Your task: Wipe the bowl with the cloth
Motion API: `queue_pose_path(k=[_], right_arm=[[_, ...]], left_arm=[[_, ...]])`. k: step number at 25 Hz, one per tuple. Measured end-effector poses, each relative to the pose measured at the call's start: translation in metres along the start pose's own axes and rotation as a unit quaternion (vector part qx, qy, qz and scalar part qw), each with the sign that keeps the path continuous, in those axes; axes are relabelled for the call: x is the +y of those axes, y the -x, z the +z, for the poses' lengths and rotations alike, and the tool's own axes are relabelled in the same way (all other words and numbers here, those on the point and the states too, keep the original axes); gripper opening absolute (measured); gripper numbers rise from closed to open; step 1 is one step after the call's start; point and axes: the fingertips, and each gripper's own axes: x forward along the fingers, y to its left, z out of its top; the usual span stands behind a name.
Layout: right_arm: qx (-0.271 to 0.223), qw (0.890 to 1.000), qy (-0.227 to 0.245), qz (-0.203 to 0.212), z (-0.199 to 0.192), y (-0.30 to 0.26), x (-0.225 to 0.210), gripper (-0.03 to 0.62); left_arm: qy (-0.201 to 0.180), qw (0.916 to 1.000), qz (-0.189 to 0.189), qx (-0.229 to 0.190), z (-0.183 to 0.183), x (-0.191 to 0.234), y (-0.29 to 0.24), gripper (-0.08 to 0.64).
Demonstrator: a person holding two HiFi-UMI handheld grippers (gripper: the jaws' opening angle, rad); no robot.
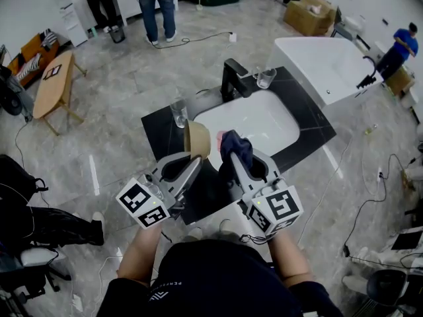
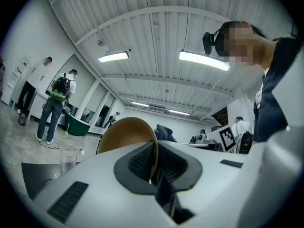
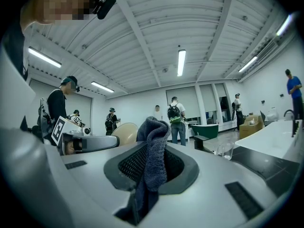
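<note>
My left gripper [image 1: 195, 158] is shut on the rim of a tan bowl [image 1: 197, 139], held on edge above the counter's near side; in the left gripper view the bowl [image 2: 124, 135] rises from between the jaws. A dark blue cloth [image 1: 236, 146] sticks up bunched from my right gripper [image 1: 235, 160], which is shut on it just right of the bowl. The cloth [image 3: 153, 151] fills the jaw gap in the right gripper view, and the bowl [image 3: 124, 132] shows behind it to the left. Bowl and cloth stand close together, a small gap between them.
Below the grippers lies a white sink basin [image 1: 254, 121] set in a black counter [image 1: 308, 132], with a black faucet [image 1: 233, 78] behind it. One glass [image 1: 179, 113] stands at the counter's left, another glass [image 1: 266, 78] by the faucet. People stand about the room.
</note>
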Motion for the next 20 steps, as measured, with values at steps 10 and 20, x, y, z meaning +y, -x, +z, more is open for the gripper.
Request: queue_pose_path(k=[10,20], right_arm=[[0.008,1.000,-0.004,0.000,-0.006,0.000,0.004,0.069],[0.017,1.000,-0.014,0.002,-0.013,0.000,0.006,0.069]], left_arm=[[-0.054,0.9947,0.075,0.046,-0.013,0.007,-0.007,0.015],[-0.118,0.9826,0.093,0.110,-0.034,0.003,-0.012,0.015]])
